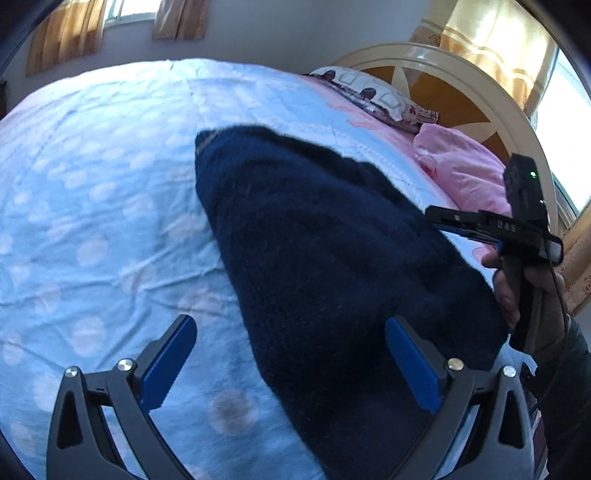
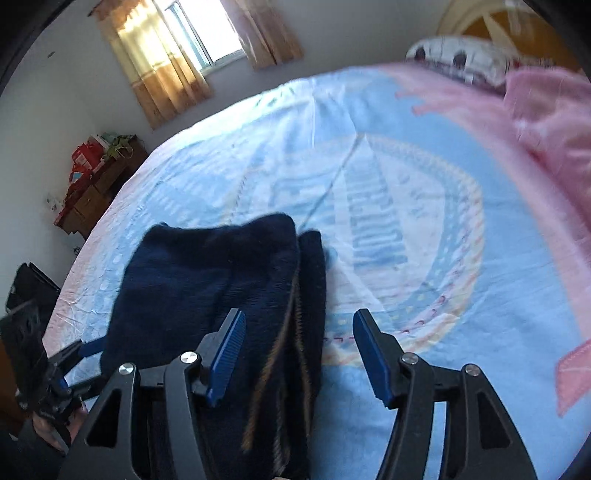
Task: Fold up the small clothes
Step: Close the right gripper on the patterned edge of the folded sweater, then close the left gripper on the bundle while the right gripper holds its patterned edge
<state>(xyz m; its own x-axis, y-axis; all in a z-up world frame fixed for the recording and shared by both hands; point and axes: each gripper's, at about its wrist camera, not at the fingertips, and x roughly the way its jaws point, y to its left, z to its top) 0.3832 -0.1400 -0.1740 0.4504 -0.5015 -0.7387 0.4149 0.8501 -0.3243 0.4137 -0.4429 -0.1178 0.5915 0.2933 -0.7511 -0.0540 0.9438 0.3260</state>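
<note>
Both hand-held grippers (image 1: 291, 363) (image 2: 299, 354) released over navy garment (image 1: 332, 258) on bedsheet (image 1: 92, 184); pink blanket (image 1: 461, 173), pillow (image 1: 369, 92) behind.

A bed (image 2: 424, 177) under a pale blue spotted sheet, a patterned pillow (image 1: 373, 94) and pink quilt (image 1: 461, 170) at its cream headboard (image 1: 461, 74). Tan curtains (image 2: 155, 77) frame a bright window (image 2: 207, 33); a cluttered wooden cabinet (image 2: 96, 188) stands against the wall.

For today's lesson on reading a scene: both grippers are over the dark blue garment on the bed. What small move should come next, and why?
Probably close the right gripper on the dark blue garment: its striped edge lies between the open jaws, ungripped. The left gripper is open too.
</note>
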